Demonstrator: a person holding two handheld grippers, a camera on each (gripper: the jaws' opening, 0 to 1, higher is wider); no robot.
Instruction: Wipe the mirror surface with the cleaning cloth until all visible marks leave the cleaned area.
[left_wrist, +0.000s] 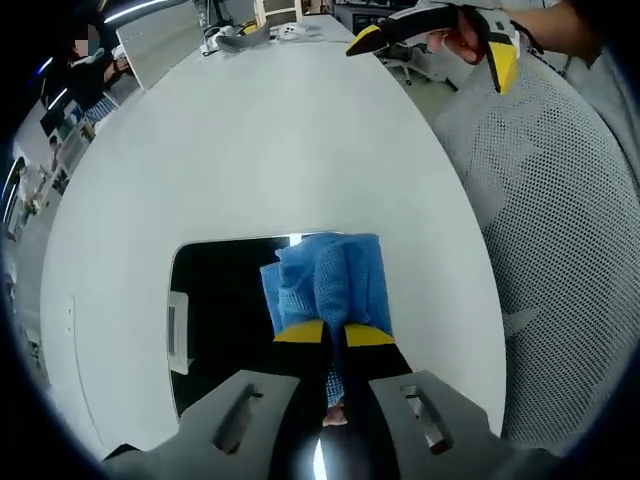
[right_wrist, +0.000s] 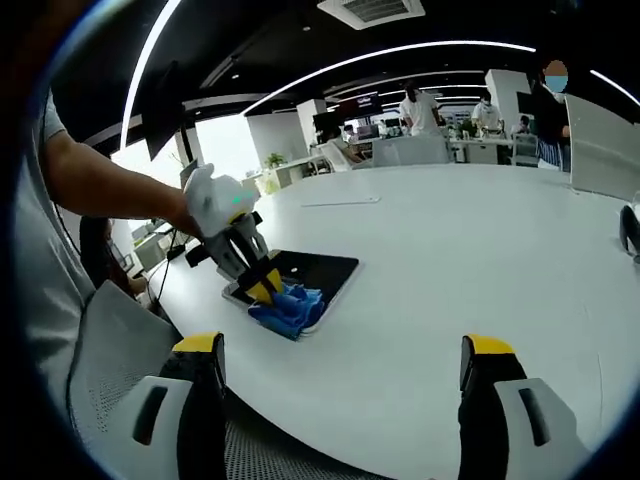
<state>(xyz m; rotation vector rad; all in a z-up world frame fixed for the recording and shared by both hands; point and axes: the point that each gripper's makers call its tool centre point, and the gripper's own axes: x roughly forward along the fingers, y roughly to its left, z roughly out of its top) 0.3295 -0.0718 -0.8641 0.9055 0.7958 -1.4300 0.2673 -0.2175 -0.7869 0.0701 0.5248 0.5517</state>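
Blue cleaning cloth (left_wrist: 328, 285) clamped in left gripper (left_wrist: 332, 335), pressed on mirror (left_wrist: 220, 300); right gripper (right_wrist: 340, 360) spread wide, idle beyond mirror's edge; advise flat, overlapping strokes, even pressure.

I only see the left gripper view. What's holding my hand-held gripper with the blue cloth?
Observer: In the right gripper view, a hand in a white glove grips the left hand-held gripper.
Operator: Where on the mirror is the cloth?
Observer: The blue cloth is bunched at one corner of the mirror, the one closest to that camera.
Operator: Is the other one holding anything?
Observer: No. The right hand-held gripper has its jaws wide apart, with nothing between them.
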